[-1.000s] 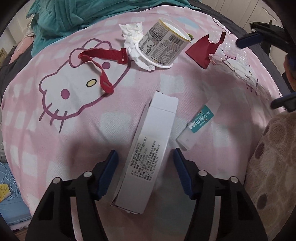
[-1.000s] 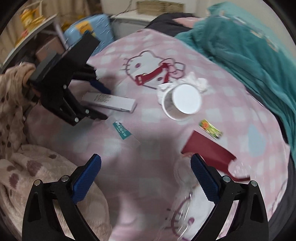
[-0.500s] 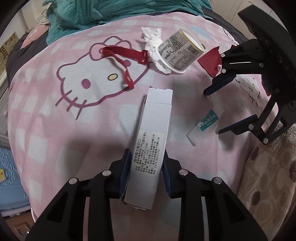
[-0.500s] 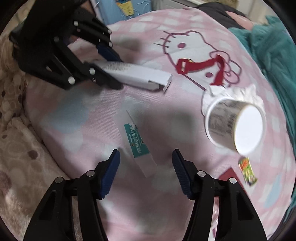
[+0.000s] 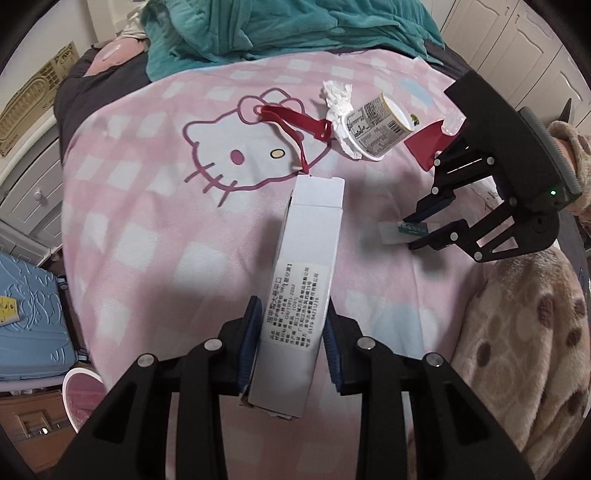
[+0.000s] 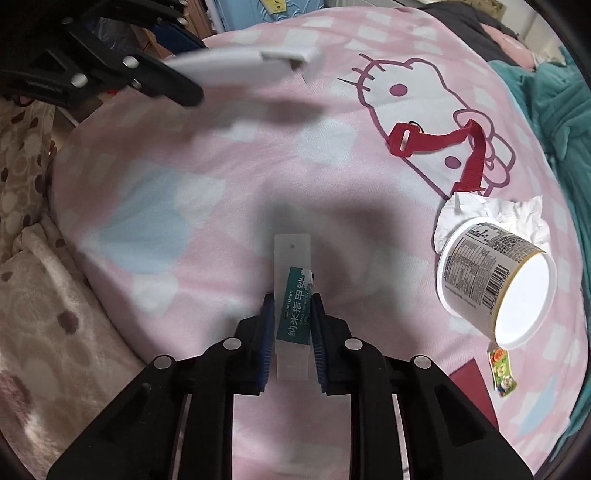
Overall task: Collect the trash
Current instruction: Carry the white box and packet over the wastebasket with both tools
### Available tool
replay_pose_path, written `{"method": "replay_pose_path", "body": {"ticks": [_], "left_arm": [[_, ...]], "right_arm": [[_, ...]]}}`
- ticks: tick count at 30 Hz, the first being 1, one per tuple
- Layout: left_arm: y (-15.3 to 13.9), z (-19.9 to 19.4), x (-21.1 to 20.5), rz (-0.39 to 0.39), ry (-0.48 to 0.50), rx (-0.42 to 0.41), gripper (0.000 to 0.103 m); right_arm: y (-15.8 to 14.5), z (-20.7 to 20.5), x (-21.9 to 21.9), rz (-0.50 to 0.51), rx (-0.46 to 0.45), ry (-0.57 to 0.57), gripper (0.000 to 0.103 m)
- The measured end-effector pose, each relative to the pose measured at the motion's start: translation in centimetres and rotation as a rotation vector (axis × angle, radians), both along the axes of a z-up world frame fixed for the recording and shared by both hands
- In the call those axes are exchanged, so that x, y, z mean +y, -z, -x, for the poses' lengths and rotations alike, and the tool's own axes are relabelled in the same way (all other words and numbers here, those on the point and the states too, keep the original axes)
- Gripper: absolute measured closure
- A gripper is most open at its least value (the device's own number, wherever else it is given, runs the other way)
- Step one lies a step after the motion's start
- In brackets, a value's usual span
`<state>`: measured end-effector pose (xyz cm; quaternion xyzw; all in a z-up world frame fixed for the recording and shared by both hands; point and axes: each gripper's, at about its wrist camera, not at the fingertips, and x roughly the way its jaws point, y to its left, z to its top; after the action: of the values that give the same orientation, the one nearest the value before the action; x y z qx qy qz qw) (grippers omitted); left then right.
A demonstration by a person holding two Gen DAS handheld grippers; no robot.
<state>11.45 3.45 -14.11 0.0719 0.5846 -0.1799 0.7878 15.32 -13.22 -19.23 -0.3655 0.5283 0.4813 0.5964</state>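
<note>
My left gripper (image 5: pixel 290 317) is shut on a long white carton box (image 5: pixel 306 280) and holds it above the pink Hello Kitty blanket (image 5: pixel 147 229); the box also shows in the right wrist view (image 6: pixel 236 62). My right gripper (image 6: pixel 293 306) is shut on a small clear packet with a teal label (image 6: pixel 293 291), seen too in the left wrist view (image 5: pixel 400 230). A white tub (image 6: pixel 491 280) lies on its side beside a crumpled tissue (image 6: pixel 509 210). A red strap (image 5: pixel 291 125), a red card (image 5: pixel 424 142) and a small candy wrapper (image 6: pixel 502 367) lie on the blanket.
A teal blanket (image 5: pixel 295 29) is heaped at the far end of the bed. A beige spotted fleece (image 5: pixel 524 332) lies at the right edge. A blue suitcase (image 5: pixel 26 317) and a pink-lined bin (image 5: pixel 81 398) stand beside the bed at the left.
My left gripper closed on the white box and lifted it. My right gripper moved over the teal-label packet and closed on it.
</note>
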Motion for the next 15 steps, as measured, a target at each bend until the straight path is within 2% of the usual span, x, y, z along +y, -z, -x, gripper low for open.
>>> {"method": "replay_pose_path", "body": {"ticks": [3,6,10,15], "left_arm": [[-2.0,1.3,0.7,0.003,-0.016,-0.032,0.071],[-4.0,2.6,1.6,-0.012,-0.046,-0.084,0.071],[-7.1,4.7,3.0,-0.033,-0.092,-0.147,0.071],[-11.0,8.5,6.8,-0.049,-0.173,-0.24,0.071]], "right_arm": [[-1.8,0.0,-0.1,-0.03,0.0,0.035,0.085],[-4.7,0.5,-0.3,-0.064,-0.041,0.058,0.085],[-9.9,2.1,-0.1,-0.127,-0.118,0.06,0.085],[-13.6,4.0,4.7,-0.203,-0.219,0.026,0.085]]}}
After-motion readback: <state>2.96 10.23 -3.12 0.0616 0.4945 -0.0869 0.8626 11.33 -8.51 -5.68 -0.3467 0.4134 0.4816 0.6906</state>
